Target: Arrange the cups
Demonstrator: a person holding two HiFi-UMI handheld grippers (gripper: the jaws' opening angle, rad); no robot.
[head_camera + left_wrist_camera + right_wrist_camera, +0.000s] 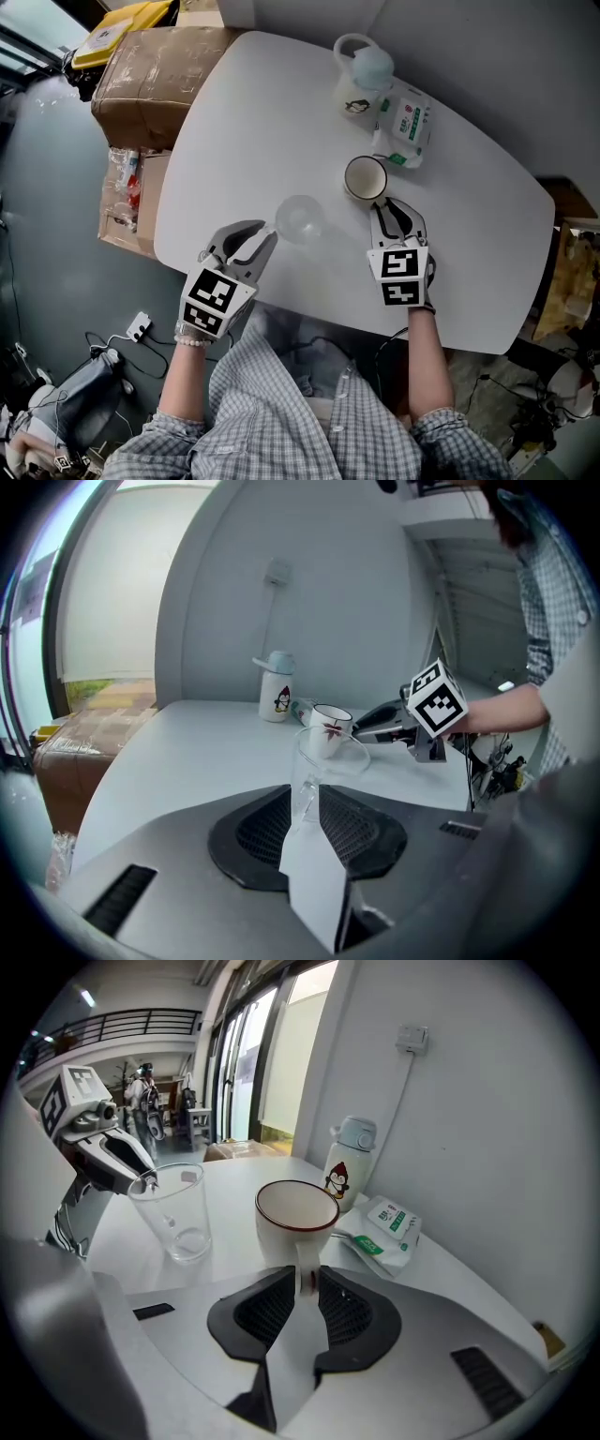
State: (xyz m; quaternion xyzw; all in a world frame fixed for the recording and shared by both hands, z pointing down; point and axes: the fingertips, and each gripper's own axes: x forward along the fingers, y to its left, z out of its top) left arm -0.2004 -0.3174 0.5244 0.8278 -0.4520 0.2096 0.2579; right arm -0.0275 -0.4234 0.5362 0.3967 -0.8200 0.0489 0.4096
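A clear glass [299, 219] stands on the white table [244, 122] near its front edge. My left gripper [269, 232] is shut on the glass wall, seen close in the left gripper view, where the glass [325, 758] rises between the jaws of the left gripper [305, 803]. A white mug [366, 177] with a dark rim stands just right of the glass. My right gripper [385, 205] is shut on its handle. In the right gripper view the mug [296, 1215] sits straight ahead of the right gripper [306, 1283], with the glass [174, 1213] to its left.
A white penguin bottle [361, 77] and a pack of wipes [409, 122] lie at the table's far side, behind the mug. Cardboard boxes [150, 66] stand off the table's left edge. Cables and a power strip [139, 326] lie on the floor.
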